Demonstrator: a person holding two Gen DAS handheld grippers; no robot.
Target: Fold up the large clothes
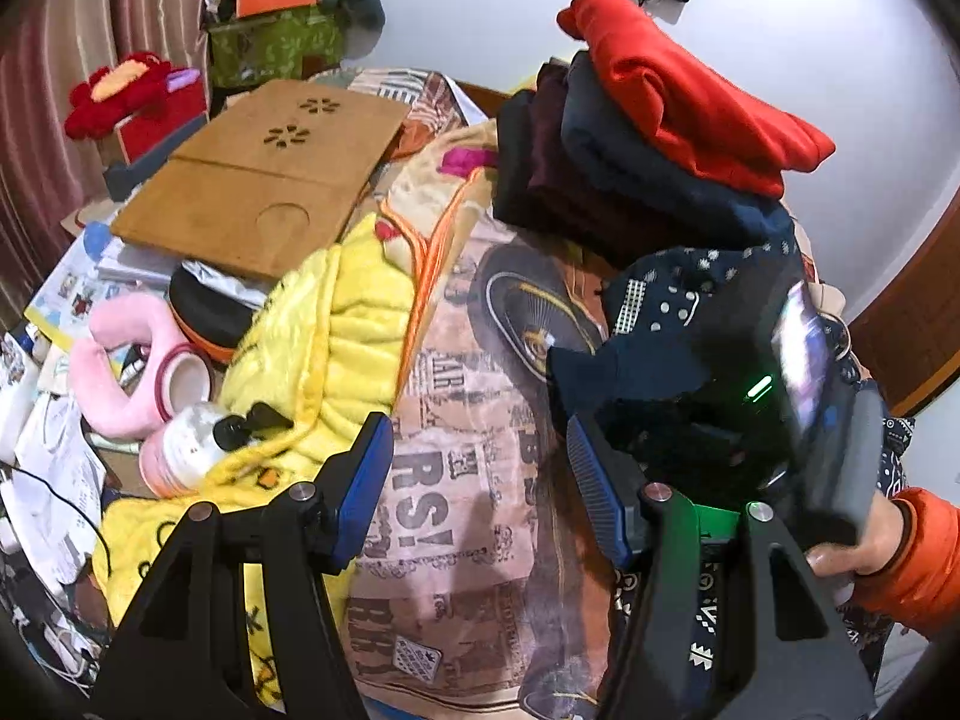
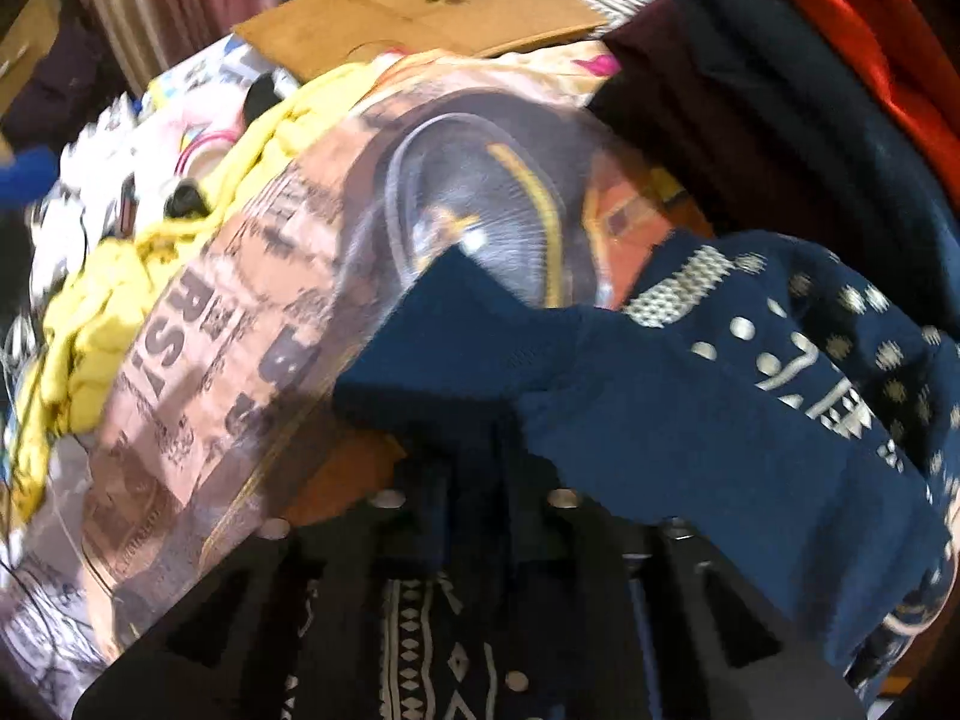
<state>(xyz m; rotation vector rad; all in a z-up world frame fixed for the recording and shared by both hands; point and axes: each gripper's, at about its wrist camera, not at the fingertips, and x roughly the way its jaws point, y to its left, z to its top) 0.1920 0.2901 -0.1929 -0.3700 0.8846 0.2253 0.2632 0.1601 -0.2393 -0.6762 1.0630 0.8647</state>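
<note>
The left gripper [image 1: 480,480] is hanging with its two blue pads apart and nothing between them, over the printed bedspread [image 1: 468,480]. The right gripper [image 2: 474,480] is pinching a fold of the one navy patterned sweater [image 2: 720,396], lying on the bedspread. Farther back, a pile of four folded garments [image 1: 648,138] is sitting, the red one on top.

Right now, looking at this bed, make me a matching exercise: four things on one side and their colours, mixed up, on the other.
Things:
1. top garment on the folded stack
2. fleece blanket
3. patterned sweater
4. neck pillow

Colours:
A. navy
B. pink
C. red
D. yellow

Pairs: 1-C, 2-D, 3-A, 4-B
</note>
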